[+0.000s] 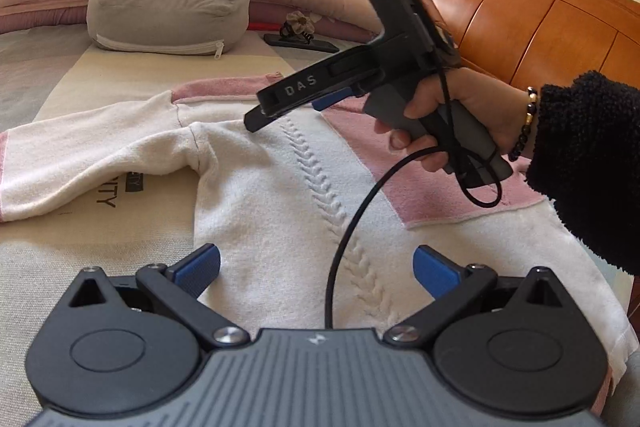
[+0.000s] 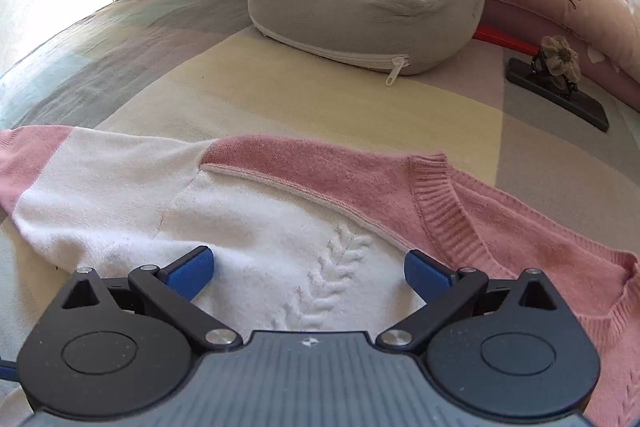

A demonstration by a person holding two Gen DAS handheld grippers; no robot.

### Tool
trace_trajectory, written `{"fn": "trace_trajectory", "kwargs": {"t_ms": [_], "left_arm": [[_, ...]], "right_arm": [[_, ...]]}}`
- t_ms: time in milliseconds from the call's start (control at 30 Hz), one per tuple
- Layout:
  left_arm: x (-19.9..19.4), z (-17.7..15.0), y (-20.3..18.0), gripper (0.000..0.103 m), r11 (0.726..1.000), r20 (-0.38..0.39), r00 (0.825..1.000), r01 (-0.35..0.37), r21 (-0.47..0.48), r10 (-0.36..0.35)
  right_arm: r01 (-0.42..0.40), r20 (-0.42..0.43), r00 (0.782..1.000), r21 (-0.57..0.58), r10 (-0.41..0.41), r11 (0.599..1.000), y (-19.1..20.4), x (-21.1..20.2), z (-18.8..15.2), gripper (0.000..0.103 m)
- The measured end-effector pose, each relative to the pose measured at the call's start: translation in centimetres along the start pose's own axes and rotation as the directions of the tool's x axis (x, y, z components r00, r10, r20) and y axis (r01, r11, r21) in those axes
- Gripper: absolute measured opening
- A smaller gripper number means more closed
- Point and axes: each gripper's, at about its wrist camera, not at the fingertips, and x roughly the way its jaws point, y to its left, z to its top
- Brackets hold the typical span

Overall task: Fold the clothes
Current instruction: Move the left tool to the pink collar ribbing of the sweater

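Fuzzy white-and-pink knit sweater (image 2: 280,227) with braided cable ridge, flat on bed (image 2: 280,95)

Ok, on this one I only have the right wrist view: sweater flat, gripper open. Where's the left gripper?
Observer: The left gripper is open over the white body of the sweater, holding nothing.
Reviewer: Anything further right, outside my frame?
Observer: A wooden headboard stands there.
Reviewer: Who holds the right gripper?
Observer: A hand with a beaded bracelet and a black fleece sleeve.
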Motion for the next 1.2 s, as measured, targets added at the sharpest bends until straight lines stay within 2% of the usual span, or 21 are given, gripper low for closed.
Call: {"fn": "trace_trajectory", "kwargs": {"t_ms": [167,267,333,367,467,533,633,667,733,833,933,1067,1100,1167,1200], "left_arm": [[-0.3,0.0,-0.1,0.102,0.999,0.007,0.999,0.038,-0.008,-0.038],[-0.2,0.1,-0.3,0.102,0.998,0.018,0.998,0.055,-0.021,-0.055],[-0.2,0.3,-0.3,0.102,0.999,0.026,0.999,0.041,-0.033,-0.04],[-0.3,0.6,-0.3,0.102,0.998,0.033,0.999,0.027,-0.055,-0.025],[-0.5,1.9,0.6,0.102,0.99,0.045,0.999,-0.013,-0.138,0.019],[-0.4,4.1,1.4,0.102,0.982,0.022,0.994,-0.1,-0.163,0.105],[0.5,7.4,2.3,0.102,0.96,-0.013,0.975,-0.222,-0.168,0.223],[1.1,8.5,2.7,0.102,0.955,-0.02,0.971,-0.237,-0.18,0.237],[2.6,10.1,3.6,0.102,0.947,-0.04,0.971,-0.237,-0.215,0.234],[5.3,11.1,4.6,0.102,0.94,-0.069,0.973,-0.232,-0.25,0.221],[7.3,10.3,5.4,0.102,0.935,-0.139,0.973,-0.216,-0.282,0.183],[9.7,9.2,6.3,0.102,0.926,-0.231,0.965,-0.198,-0.323,0.126],[9.5,9.5,6.2,0.102,0.928,-0.259,0.96,-0.193,-0.318,0.111],[8.7,10.4,6.6,0.102,0.912,-0.286,0.954,-0.19,-0.363,0.085],[8.2,10.7,7.0,0.102,0.905,-0.259,0.963,-0.174,-0.388,0.075]], "right_arm": [[0.13,-0.017,0.992,0.098,-0.128,0.987,-2.7,-4.8,-5.1,0.103],[0.179,-0.034,0.984,0.202,-0.176,0.963,-3.7,-7.1,-8.9,0.103],[0.211,-0.048,0.977,0.269,-0.206,0.94,-4.3,-8.7,-11.4,0.103],[0.215,-0.048,0.976,0.292,-0.211,0.932,-4.4,-9.4,-12.5,0.103],[0.148,-0.022,0.989,0.23,-0.147,0.962,-3.2,-10.4,-14.2,0.103],[0.133,-0.004,0.991,0.155,-0.133,0.979,-2.5,-10.7,-15.0,0.103],[0.121,0.016,0.992,0.176,-0.126,0.977,-2.6,-10.9,-15.2,0.103],[0.117,0.032,0.992,0.182,-0.125,0.976,-2.6,-11.0,-15.4,0.103],[0.117,0.062,0.99,0.175,-0.13,0.978,-2.5,-11.1,-16.0,0.103],[0.09,0.049,0.994,0.147,-0.098,0.985,-2.9,-11.3,-15.7,0.103],[0.038,0.074,0.996,0.221,-0.055,0.975,-4.0,-11.6,-15.9,0.103],[0.039,0.08,0.995,0.217,-0.058,0.975,-4.0,-11.5,-15.9,0.103],[0.047,0.079,0.995,0.21,-0.064,0.976,-3.8,-11.4,-15.9,0.103],[0.064,0.081,0.994,0.191,-0.08,0.98,-3.6,-11.1,-15.9,0.103],[0.071,0.082,0.993,0.183,-0.087,0.981,-3.5,-11.0,-15.9,0.103]]}}
